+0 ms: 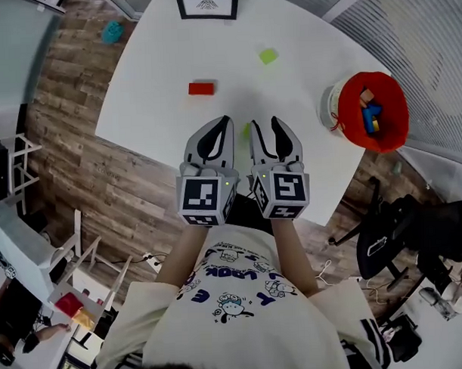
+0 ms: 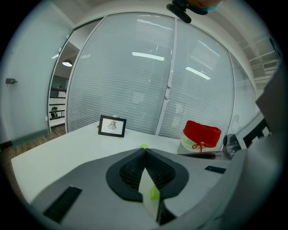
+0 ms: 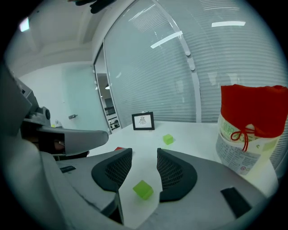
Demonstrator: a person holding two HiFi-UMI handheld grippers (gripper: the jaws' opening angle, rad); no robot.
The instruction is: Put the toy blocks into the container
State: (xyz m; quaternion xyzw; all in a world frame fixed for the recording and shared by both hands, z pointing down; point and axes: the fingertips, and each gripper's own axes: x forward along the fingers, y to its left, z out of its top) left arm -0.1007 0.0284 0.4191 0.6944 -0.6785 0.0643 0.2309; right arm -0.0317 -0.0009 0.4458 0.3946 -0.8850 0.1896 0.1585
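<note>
Left gripper (image 2: 145,151) closed, right gripper (image 3: 144,155) parted, green block (image 3: 143,189) near

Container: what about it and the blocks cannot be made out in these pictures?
- Container contents: both gripper views, its wall hides them.
- Red block: right gripper view, a finger covers most.
- Frame: head view, top edge cuts it; drawing too small.
- Teal thing on floor: head view, too small to name.

Room as seen from my position. A white table (image 1: 159,84) stands on a wood-plank floor (image 1: 67,140). A framed picture (image 1: 207,4) stands at the table's far edge. Beyond it is a glass wall (image 2: 135,90) with closed blinds and reflected strip lights (image 2: 147,55). Near right is a black office chair (image 1: 414,226).
</note>
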